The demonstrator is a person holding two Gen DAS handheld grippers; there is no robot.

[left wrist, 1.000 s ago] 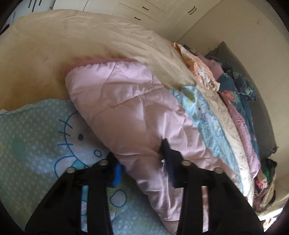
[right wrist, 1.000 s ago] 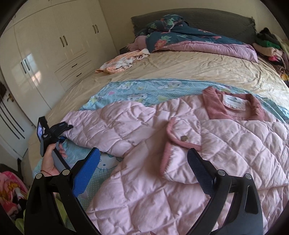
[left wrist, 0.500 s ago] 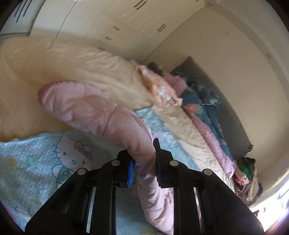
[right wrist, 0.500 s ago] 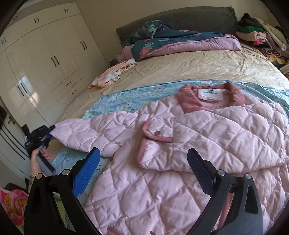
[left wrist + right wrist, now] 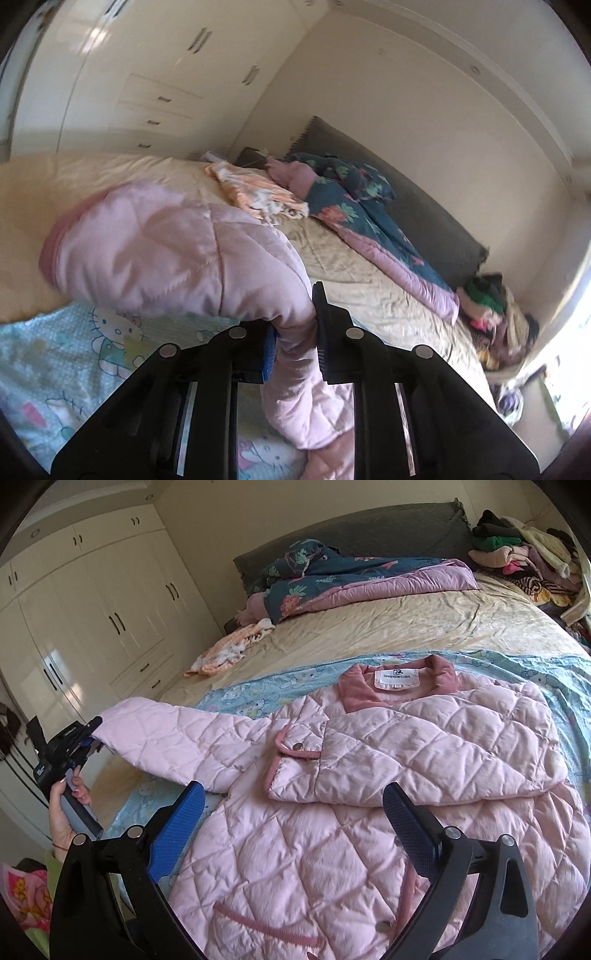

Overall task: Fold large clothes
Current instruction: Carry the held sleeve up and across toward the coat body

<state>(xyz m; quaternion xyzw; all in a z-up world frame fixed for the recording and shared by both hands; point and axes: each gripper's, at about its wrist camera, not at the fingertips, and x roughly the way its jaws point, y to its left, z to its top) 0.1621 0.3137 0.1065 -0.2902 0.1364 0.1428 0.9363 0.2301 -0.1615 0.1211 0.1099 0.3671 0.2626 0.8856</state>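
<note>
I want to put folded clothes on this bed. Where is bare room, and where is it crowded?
Free: the beige sheet between the pink jacket and the flowered blanket; also beyond the sleeve, toward the wardrobe. Crowded: the clothes pile at the far right corner, and the orange cloth.

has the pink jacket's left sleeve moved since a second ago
Yes. The sleeve, pinched in the left gripper, has lifted off the Hello Kitty sheet and swung up toward the wardrobe.
</note>
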